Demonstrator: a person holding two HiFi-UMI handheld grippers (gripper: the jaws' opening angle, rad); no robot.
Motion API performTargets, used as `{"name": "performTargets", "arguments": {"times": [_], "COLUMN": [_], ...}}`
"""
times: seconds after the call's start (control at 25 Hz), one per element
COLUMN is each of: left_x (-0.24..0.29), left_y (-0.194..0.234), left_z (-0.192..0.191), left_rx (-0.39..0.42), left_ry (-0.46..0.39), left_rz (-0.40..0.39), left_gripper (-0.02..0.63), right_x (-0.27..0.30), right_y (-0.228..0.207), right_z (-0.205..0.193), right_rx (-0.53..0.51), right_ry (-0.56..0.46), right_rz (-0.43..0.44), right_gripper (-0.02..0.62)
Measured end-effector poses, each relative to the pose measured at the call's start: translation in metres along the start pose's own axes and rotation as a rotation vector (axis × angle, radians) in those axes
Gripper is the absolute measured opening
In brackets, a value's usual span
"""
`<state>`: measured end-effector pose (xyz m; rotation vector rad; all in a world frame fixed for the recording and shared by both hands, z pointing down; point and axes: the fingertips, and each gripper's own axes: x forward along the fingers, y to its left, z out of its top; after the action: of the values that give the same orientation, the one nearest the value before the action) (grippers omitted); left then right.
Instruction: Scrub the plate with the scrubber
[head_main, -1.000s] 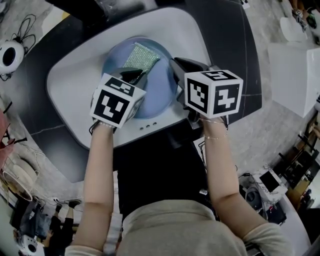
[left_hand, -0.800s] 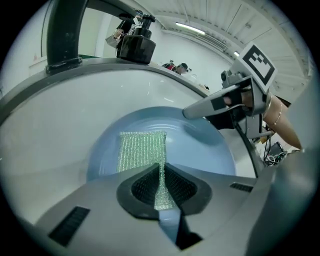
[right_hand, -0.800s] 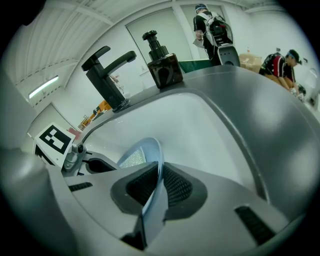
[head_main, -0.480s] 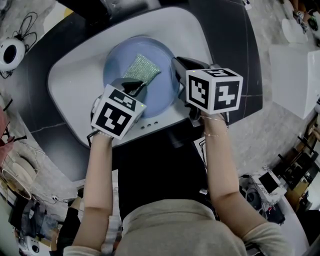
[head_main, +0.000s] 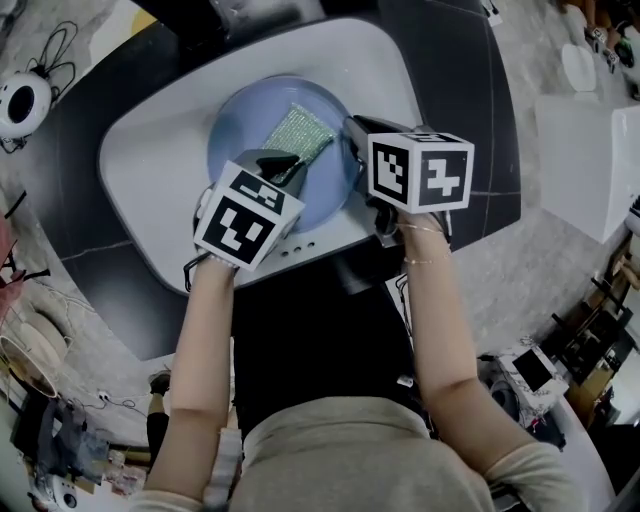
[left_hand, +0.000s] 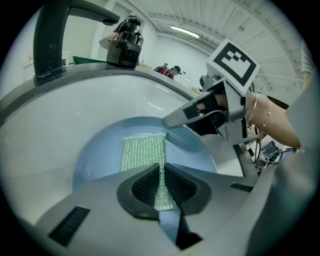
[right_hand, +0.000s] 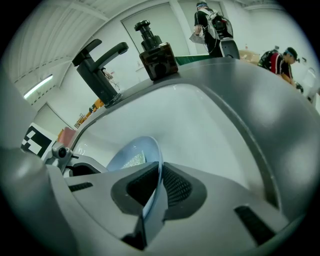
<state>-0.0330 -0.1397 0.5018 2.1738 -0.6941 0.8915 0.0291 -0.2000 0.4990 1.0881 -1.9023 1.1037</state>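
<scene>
1. White sink (head_main: 150, 165) set into a dark counter (head_main: 470, 120). A light-blue plate (head_main: 240, 125) lies in the middle of the basin, with its right rim close to the basin's right wall.
2. Green mesh scrubber (head_main: 302, 130) lies on the plate's inner face, on the right half and toward the far rim.
3. Left gripper (left_hand: 161, 182): jaws narrow, pinched on the near end of the scrubber. A strip of mesh runs up between the ribbed pads. The rest of the scrubber lies spread on the plate ahead of the jaws.
4. Right gripper (right_hand: 159, 185): jaws narrow, clamped on the plate's right rim. The thin blue edge stands between the pads.
5. The two grippers are near each other but apart. The right gripper's tip sits just beside the scrubber's right edge.
6. Dark faucet (right_hand: 97, 70) and dark soap dispenser (right_hand: 156, 55) stand on the sink's far rim, the dispenser to the faucet's right.
7. People are visible in the room beyond the far rim, too small to detail.
</scene>
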Motion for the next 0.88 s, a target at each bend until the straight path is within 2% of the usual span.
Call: {"name": "performTargets", "arguments": {"times": [0.24, 0.4, 0.64, 0.76, 0.88], "left_x": [-0.021, -0.04, -0.073, -0.091, -0.113], "left_y": [0.012, 0.015, 0.013, 0.006, 0.002], "left_z": [0.0, 0.003, 0.011, 0.016, 0.022], "left_rx": [-0.048, -0.061, -0.096, -0.132, -0.159], "left_ry": [-0.054, -0.099, -0.18, -0.229, -0.289], "left_rz": [0.068, 0.101, 0.149, 0.163, 0.193], "left_gripper": [0.043, 0.038, 0.034, 0.034, 0.034], "right_x": [0.014, 0.022, 0.016, 0.004, -0.014], "right_y": [-0.009, -0.009, 0.004, 0.021, 0.047], "right_z": [-0.006, -0.009, 0.003, 0.014, 0.024], "right_rx": [-0.015, -0.049, -0.191, -0.239, -0.274], "right_ry": [0.066, 0.105, 0.106, 0.075, 0.027], "right_rz": [-0.054, -0.055, -0.069, -0.036, 0.045], "right_gripper": [0.026, 0.029, 0.123, 0.129, 0.139]}}
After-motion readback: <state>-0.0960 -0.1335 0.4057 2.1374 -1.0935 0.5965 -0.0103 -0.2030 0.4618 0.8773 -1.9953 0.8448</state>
